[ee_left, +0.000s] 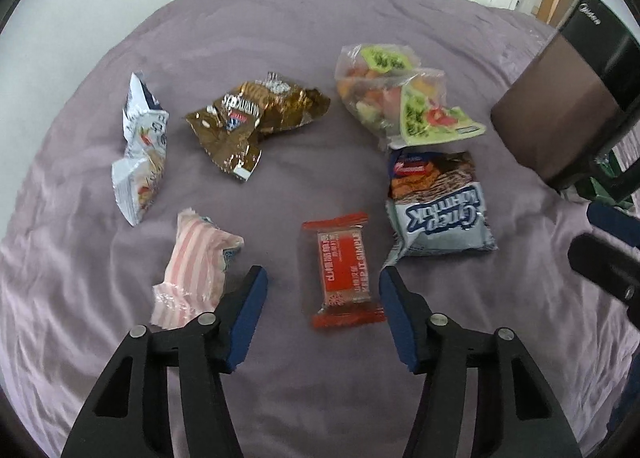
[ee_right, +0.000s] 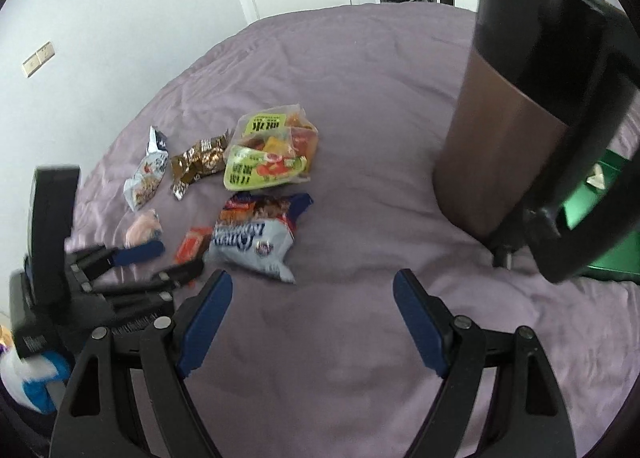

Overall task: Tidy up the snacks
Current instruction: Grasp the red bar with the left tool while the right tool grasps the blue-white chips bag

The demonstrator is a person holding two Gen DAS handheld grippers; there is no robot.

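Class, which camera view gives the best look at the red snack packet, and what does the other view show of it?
The left wrist view: the red snack packet lies whole and close between the left gripper's open fingers. In the right wrist view it is small, blurred and partly hidden.

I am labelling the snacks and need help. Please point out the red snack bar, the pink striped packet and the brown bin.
red snack bar (ee_left: 342, 272), left wrist view, middle of its label
pink striped packet (ee_left: 196, 268), left wrist view, centre of the stripes
brown bin (ee_right: 492, 146), right wrist view, brown side wall
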